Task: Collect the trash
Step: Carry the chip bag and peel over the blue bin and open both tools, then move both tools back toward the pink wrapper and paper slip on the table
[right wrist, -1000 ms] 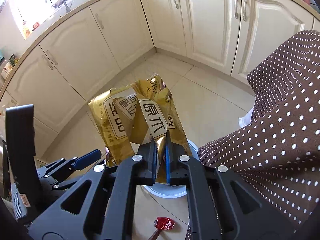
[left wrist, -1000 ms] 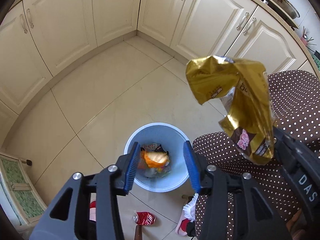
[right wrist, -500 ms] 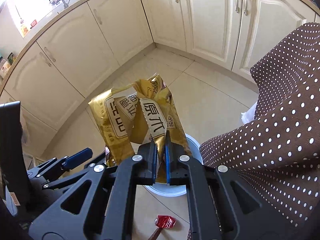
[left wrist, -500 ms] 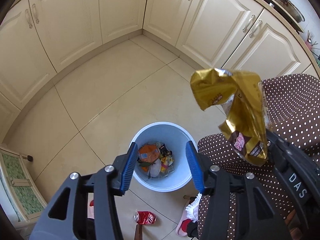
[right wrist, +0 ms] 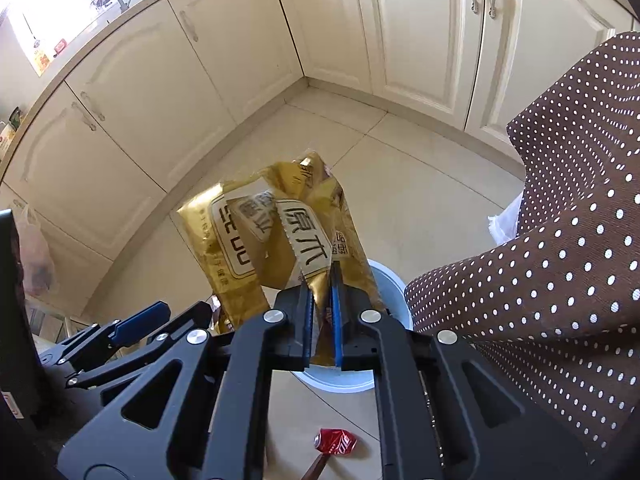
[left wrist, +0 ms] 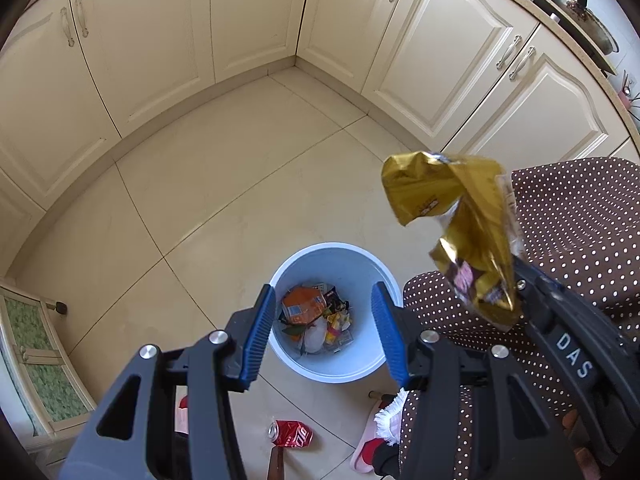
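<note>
A crumpled gold snack bag (right wrist: 248, 232) stands up between the pads of my right gripper (right wrist: 320, 280), above the rim of a pale blue trash bin (right wrist: 390, 280). The jaws are opening, and the bag still sits pinched between them. In the left wrist view the same gold bag (left wrist: 460, 208) hangs at the right, above and to the right of the bin (left wrist: 332, 368). My left gripper (left wrist: 323, 289) is open and holds nothing, right over the bin, which contains several wrappers. A crushed red can (left wrist: 291, 435) lies on the floor in front of the bin.
Cream cabinets (left wrist: 256, 20) line the far walls of the tiled floor. A person's brown polka-dot garment (left wrist: 580, 220) fills the right side, with a pink slipper (left wrist: 366, 452) below. A glass-fronted cabinet (left wrist: 32, 360) stands at the left.
The gap between the right pads has widened slightly around the gold bag. An orange packet has settled among the trash in the bin. Both grippers have stayed nearly in place.
</note>
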Motion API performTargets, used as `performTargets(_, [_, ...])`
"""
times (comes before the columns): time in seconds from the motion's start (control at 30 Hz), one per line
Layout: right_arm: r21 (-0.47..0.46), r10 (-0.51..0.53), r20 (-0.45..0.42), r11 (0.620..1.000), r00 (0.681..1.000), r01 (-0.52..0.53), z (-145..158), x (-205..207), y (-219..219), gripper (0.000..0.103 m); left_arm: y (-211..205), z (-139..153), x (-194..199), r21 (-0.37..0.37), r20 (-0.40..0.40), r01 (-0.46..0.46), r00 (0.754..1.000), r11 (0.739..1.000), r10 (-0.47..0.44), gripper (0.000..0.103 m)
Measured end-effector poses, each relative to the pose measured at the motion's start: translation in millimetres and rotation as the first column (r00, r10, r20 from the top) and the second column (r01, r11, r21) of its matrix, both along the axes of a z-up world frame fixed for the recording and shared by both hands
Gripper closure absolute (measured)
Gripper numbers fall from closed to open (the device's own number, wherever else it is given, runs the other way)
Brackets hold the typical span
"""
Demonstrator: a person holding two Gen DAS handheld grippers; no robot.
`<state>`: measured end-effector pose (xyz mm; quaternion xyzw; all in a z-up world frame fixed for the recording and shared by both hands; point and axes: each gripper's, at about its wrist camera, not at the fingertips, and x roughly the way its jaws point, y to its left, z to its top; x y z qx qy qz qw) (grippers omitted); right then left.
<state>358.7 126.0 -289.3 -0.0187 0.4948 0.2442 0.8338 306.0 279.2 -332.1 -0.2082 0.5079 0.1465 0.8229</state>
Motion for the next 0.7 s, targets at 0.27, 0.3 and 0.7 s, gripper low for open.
performTargets(0.27, [-0.006, -0.019, 0.026, 1.000, 0.999, 0.019, 8, -4, -7, 0.061, -4, 9, -4, 0.003, 0.013, 0.005, 1.000, 1.000, -0.005, 0.054])
performTargets(0.3, [-0.003, -0.019, 0.027, 1.000, 0.999, 0.019, 9, -4, -9, 0.061, -4, 12, -5, 0.005, 0.017, 0.007, 1.000, 1.000, -0.007, 0.054])
performTargets(0.7, [0.065, -0.068, 0.221, 0.996, 0.973, 0.055, 106, -39, -59, 0.061, -48, 113, -33, 0.058, 0.209, 0.076, 0.974, 0.995, -0.087, 0.054])
